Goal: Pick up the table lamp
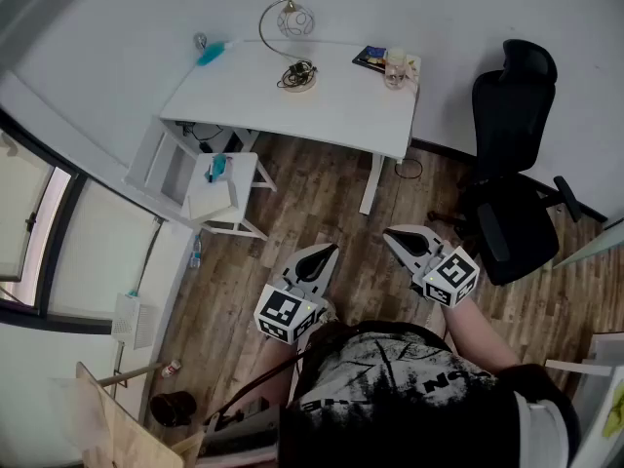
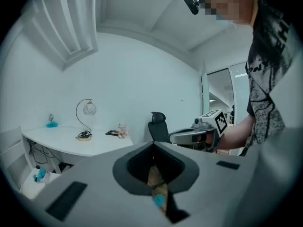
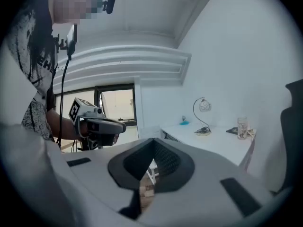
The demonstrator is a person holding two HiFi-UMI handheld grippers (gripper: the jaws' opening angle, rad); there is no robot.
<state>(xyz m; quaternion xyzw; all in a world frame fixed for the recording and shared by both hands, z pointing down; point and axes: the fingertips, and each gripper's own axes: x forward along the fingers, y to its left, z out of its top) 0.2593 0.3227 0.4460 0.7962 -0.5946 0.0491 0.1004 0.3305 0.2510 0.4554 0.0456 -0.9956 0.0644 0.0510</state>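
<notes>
Grey-jawed and empty, holding left gripper (image 1: 322, 258) and right gripper (image 1: 402, 239) pinched together above the wood floor (image 1: 292, 213), well apart from the table lamp (image 1: 295, 19) on the far white desk (image 1: 341, 105); probably risking toppling it by arriving unopened, or snagging its coiled cord (image 1: 293, 71).

The left hand-held gripper (image 1: 330, 252) and the right hand-held gripper (image 1: 392, 234) look alike. Each is a pale grey shell tapering to a point, with a dark grey teardrop-shaped inset on top. Behind each shell sits a white block printed with black square markers, the left cube (image 1: 286, 315) and the right cube (image 1: 450, 278). The person wears a black T-shirt (image 1: 390, 393) with a scratchy white print and short sleeves (image 2: 261, 109). A small black camera (image 2: 191, 3) is mounted at the head, and a thin dark cable (image 3: 63, 84) runs down past the chest.
</notes>
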